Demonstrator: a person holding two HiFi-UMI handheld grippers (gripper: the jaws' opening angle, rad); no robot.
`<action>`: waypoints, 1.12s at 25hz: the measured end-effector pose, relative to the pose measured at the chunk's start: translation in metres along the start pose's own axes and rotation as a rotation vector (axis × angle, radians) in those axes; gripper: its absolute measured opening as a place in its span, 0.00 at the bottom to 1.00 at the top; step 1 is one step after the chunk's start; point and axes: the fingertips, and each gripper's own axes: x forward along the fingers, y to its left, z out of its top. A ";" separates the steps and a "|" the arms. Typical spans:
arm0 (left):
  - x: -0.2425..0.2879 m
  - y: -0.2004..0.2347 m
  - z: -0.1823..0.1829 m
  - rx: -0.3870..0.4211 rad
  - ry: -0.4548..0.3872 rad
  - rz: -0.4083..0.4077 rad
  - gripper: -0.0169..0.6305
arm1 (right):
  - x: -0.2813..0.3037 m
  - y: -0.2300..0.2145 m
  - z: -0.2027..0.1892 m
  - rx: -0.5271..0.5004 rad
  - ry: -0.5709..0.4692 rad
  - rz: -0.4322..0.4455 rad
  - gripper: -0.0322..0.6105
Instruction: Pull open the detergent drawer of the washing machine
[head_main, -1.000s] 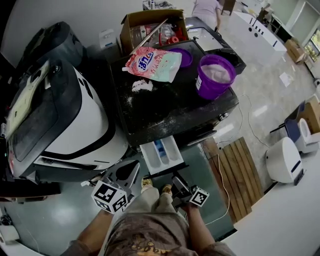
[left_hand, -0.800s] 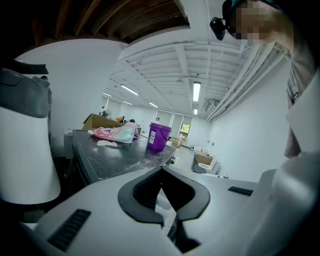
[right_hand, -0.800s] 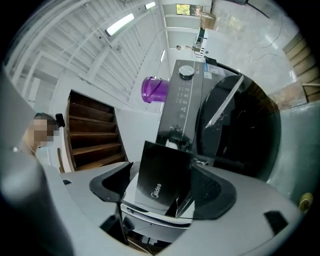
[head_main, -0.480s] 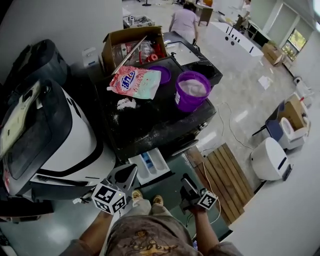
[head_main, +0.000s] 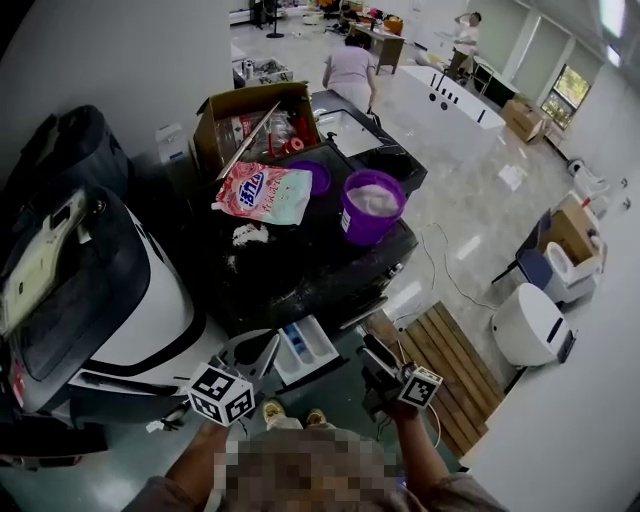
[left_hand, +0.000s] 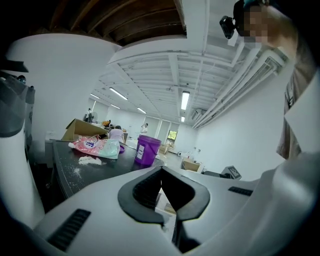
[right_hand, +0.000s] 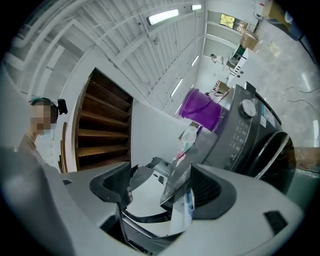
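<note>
The dark washing machine (head_main: 300, 265) has its white detergent drawer (head_main: 306, 347) pulled out at the front, with a blue insert showing inside. My left gripper (head_main: 258, 350) is just left of the drawer, apart from it. In the left gripper view its dark pads (left_hand: 145, 192) meet at the tips of the left gripper (left_hand: 161, 170), with nothing between them. My right gripper (head_main: 372, 357) hangs right of the drawer, open and empty. The right gripper view is rolled: the drawer (right_hand: 184, 212) shows beyond the wide jaws of the right gripper (right_hand: 160, 182), beside the machine's dial panel (right_hand: 246, 112).
On the machine's top lie a detergent bag (head_main: 262, 193), spilled powder (head_main: 248, 235), a purple bucket (head_main: 373, 207) and a cardboard box (head_main: 250, 118). A white machine (head_main: 120, 290) stands close on the left. A wooden pallet (head_main: 440, 360) lies on the floor at the right.
Both grippers have risen, and the right one has rolled. The head view has lifted and takes in more of the room. The drawer stays pulled out.
</note>
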 end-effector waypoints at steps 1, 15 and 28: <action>0.000 0.001 0.003 0.007 -0.002 -0.006 0.06 | 0.003 0.000 -0.002 0.007 0.009 -0.012 0.62; -0.007 0.019 0.011 0.112 -0.042 0.073 0.06 | 0.067 0.052 -0.013 -0.348 0.134 -0.028 0.32; -0.014 0.039 -0.010 0.067 -0.045 0.149 0.06 | 0.055 0.033 -0.021 -0.676 0.167 -0.214 0.10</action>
